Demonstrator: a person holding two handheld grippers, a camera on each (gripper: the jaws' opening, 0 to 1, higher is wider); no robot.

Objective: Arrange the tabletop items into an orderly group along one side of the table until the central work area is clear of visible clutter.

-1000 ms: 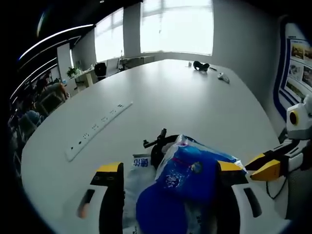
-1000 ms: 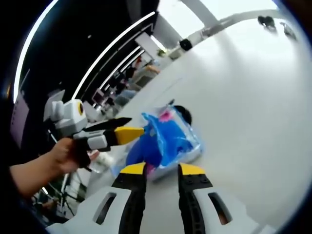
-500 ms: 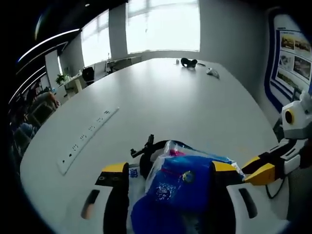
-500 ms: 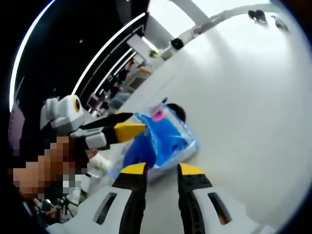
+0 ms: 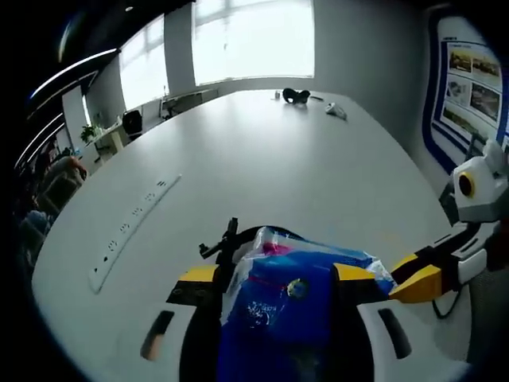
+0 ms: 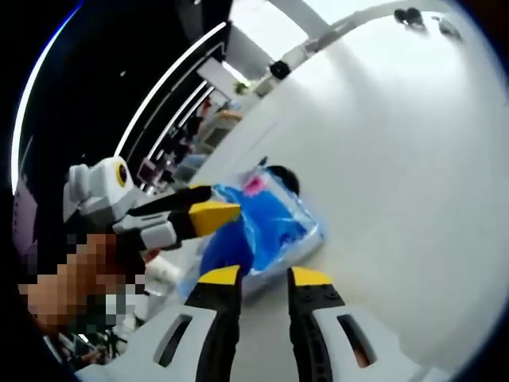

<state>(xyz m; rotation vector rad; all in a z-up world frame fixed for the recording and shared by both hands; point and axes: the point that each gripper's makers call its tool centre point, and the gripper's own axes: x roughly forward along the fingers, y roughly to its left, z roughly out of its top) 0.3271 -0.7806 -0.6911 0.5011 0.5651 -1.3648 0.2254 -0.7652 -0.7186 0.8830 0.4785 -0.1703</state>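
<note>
On the long, smooth white table, the blue plastic-wrapped packet lies near the edge, its crinkled film glossy, the lower end cut off. The left gripper has its 2 jaws spread around the packet; grip or mere bracketing, I cannot tell. A black object is half hidden behind. The right gripper holds nothing, jaws a narrow gap apart, beside the packet.

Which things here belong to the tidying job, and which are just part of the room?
Job:
blue plastic packet, between the left gripper jaws
black object behind it
dark item and small pale item at the table's far end

Not the job:
socket strip set into the table
wall poster
</note>
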